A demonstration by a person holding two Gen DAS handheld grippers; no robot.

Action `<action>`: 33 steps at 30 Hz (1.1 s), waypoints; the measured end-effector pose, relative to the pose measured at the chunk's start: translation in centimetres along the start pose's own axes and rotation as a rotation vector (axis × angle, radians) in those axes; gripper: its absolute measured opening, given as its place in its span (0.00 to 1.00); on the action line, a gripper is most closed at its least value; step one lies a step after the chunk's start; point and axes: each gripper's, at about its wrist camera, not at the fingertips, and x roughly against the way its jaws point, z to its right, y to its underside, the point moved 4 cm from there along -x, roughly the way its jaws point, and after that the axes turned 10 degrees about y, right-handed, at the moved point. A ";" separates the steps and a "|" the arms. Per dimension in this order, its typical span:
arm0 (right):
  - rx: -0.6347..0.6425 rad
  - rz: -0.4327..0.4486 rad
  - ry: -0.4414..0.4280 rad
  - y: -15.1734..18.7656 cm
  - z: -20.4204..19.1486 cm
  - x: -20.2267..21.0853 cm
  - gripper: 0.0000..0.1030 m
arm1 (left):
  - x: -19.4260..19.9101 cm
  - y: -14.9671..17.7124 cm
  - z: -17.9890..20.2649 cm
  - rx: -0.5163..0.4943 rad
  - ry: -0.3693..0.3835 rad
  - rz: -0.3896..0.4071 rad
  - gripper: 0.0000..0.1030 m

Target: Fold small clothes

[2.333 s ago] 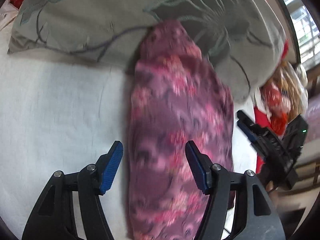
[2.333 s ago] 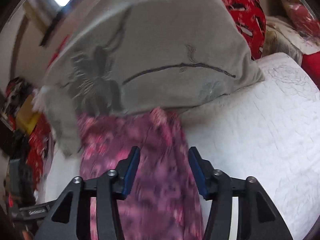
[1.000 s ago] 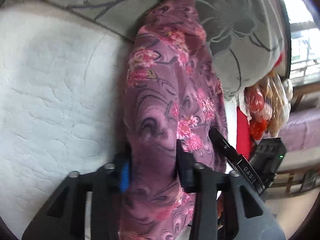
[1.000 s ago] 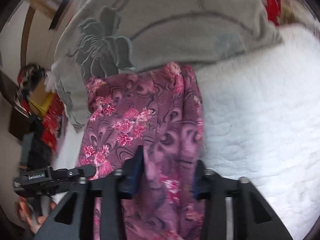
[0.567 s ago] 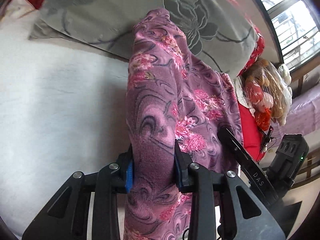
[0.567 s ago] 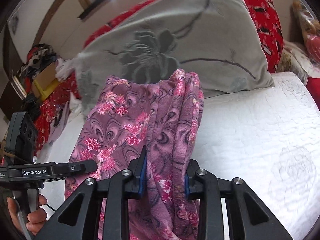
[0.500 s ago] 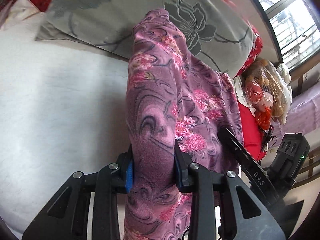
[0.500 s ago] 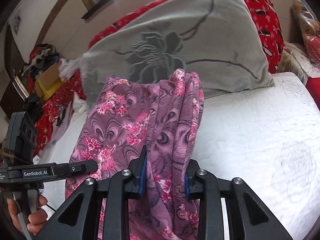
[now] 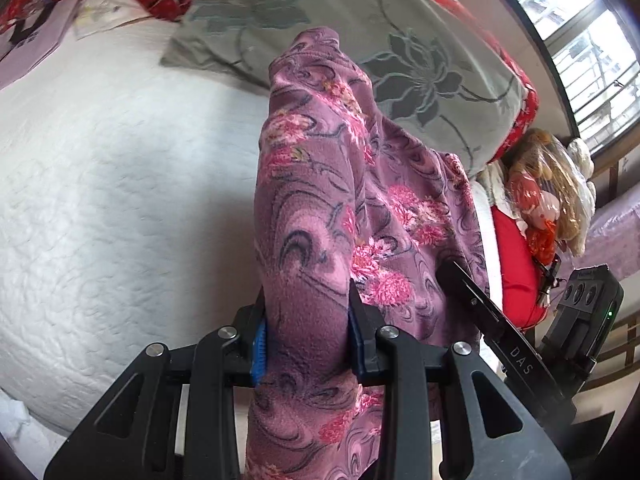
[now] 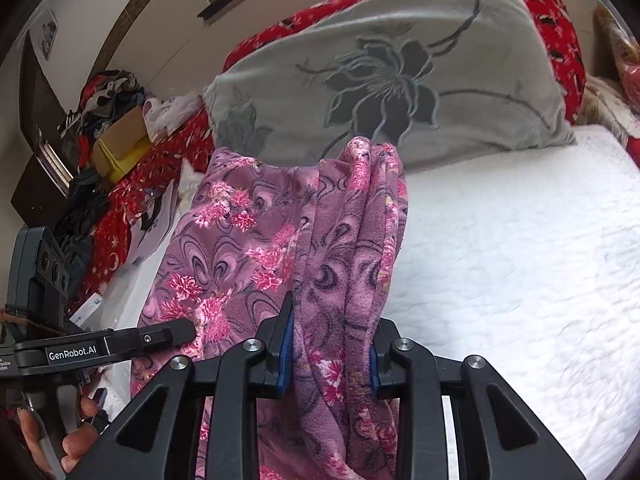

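A purple fleece garment with pink flowers [image 9: 320,184] hangs stretched between my two grippers above the white quilted bed [image 9: 100,184]. My left gripper [image 9: 306,332] is shut on one bunched edge of it. My right gripper [image 10: 332,344] is shut on the other bunched edge of the garment [image 10: 280,240]. The right gripper also shows in the left wrist view [image 9: 472,300], and the left gripper shows in the right wrist view [image 10: 160,336], each beside the cloth. The garment's far end lifts toward the grey pillow.
A grey flower-patterned pillow [image 10: 400,76] lies at the bed's head on a red patterned cover [image 10: 560,32]. A doll in plastic wrap [image 9: 548,188] and a red cushion [image 9: 516,268] lie at the right. Clothes and a cardboard box [image 10: 120,136] are piled at the left.
Both grippers closed on the garment's edges and lifted it off the bed. Since half a second ago the cloth has risen further and both views have tilted up.
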 end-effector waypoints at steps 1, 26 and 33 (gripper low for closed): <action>-0.004 -0.012 -0.004 0.4 -0.3 -0.5 0.28 | 0.0 0.3 -0.6 0.005 -0.005 -0.003 0.29; 0.035 -0.083 0.090 -1.8 1.5 -11.3 0.03 | -8.4 -6.1 -3.4 -0.130 -0.174 -0.004 0.45; 0.021 -0.071 0.031 -2.8 2.8 -9.4 0.09 | -4.0 -5.0 -3.1 -0.169 -0.133 -0.014 0.46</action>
